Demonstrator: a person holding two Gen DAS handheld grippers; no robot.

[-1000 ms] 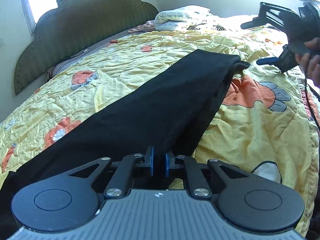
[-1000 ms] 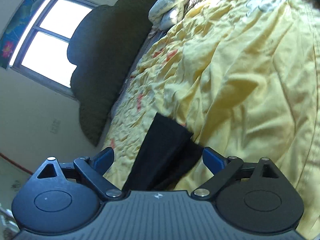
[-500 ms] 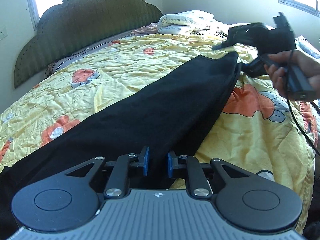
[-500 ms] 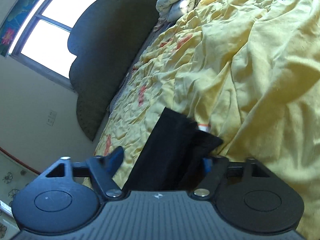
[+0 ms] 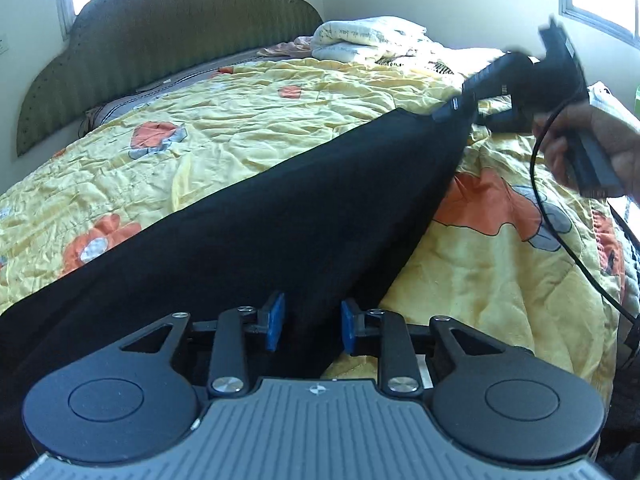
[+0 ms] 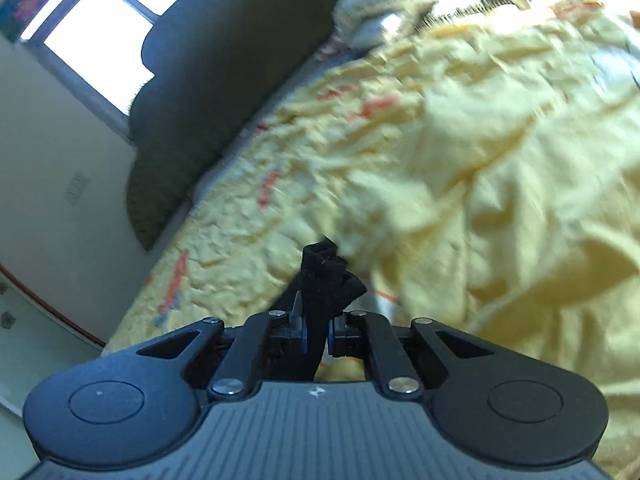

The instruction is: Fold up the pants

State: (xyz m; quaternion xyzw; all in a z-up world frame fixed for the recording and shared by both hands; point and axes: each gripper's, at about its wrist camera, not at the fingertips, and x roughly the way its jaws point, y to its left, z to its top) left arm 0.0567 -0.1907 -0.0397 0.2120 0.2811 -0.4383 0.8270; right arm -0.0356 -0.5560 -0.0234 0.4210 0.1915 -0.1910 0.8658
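Pants (image 5: 304, 216), black and laid out long, stretch across the yellow flowered quilt (image 5: 248, 120) of the bed in the left wrist view, running from the near left corner of the picture up toward the far right. The left claw (image 5: 308, 326) sits low at the near end of the cloth; its blue pads (image 5: 275, 320) stand a narrow way apart with a band of black fabric lying between them, and the pads do not press on it. Its jaws have just been opening. At the far end of the pants the right claw (image 5: 452, 110) meets the hem, held by a hand (image 5: 592, 148) that grips the dark handle, with a black cable (image 5: 560, 232) looping down from it over the quilt. Behind the bed stands a dark green scalloped headboard (image 5: 168, 40), and a folded white blanket (image 5: 368, 36) lies near the top of the mattress. Bright windows show in both upper corners.

In the right wrist view, which is blurred, the right claw (image 6: 316, 330) is closed tight on a bunched end of the pants (image 6: 324, 280); the black cloth sticks up from between the pads in a crumpled knot. Its jaws have just been closing on that fabric. Beyond it the yellow quilt (image 6: 480, 160) fills most of the frame in rumpled folds, the headboard (image 6: 224, 64) rises at the upper left, and a window (image 6: 104, 28) glows beside it.
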